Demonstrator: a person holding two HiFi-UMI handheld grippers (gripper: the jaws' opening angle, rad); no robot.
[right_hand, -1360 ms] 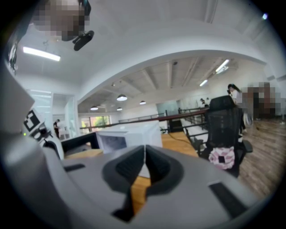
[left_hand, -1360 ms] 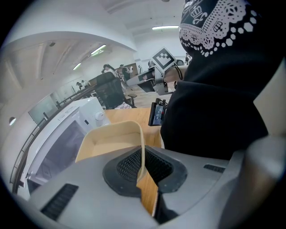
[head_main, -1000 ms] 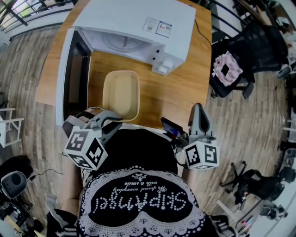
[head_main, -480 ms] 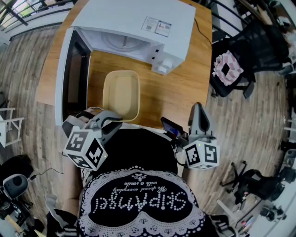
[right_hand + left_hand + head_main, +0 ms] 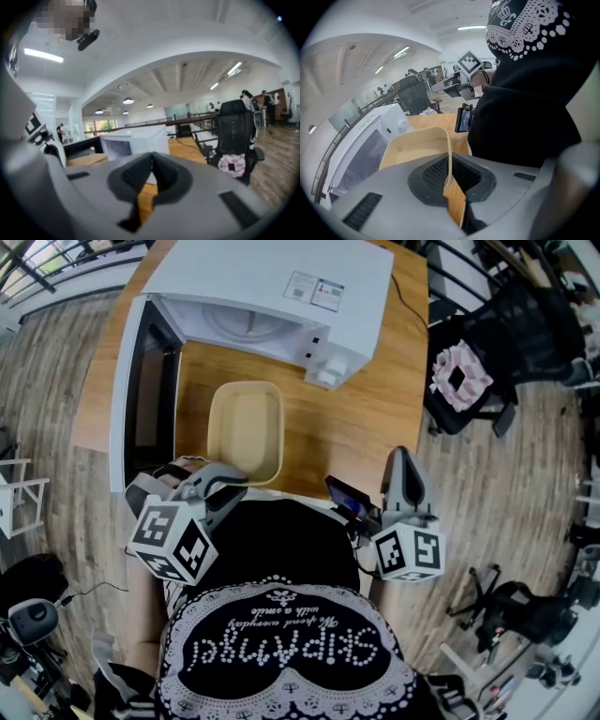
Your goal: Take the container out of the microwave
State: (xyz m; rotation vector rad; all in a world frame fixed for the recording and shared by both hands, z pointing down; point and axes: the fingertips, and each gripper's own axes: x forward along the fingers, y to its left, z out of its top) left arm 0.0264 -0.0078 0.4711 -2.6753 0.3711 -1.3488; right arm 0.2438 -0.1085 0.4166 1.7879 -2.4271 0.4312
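Already the container (image 5: 246, 423) stands outside the microwave (image 5: 272, 287), by the tabletop's (image 5: 361, 427) front edge; left gripper (image 5: 449, 171) pinches its near wall, right gripper (image 5: 153, 178) closed, empty. Next, probably, letting go

The wooden table (image 5: 375, 418) is carrying everything here, its warm grain showing in a broad stretch on the right. The white microwave (image 5: 272, 287) is sitting at the far side, taking up most of the table's width. Its door (image 5: 148, 399) is standing wide open, reaching out along the left edge of the tabletop. Just in front of the open cavity, the beige container (image 5: 246, 427) is lying on the wood, a rounded rectangle with its open side up. It is sitting apart from the microwave, its near end coming close to the table's near edge. A dark cable (image 5: 405, 298) is trailing across the far right corner beside the microwave.
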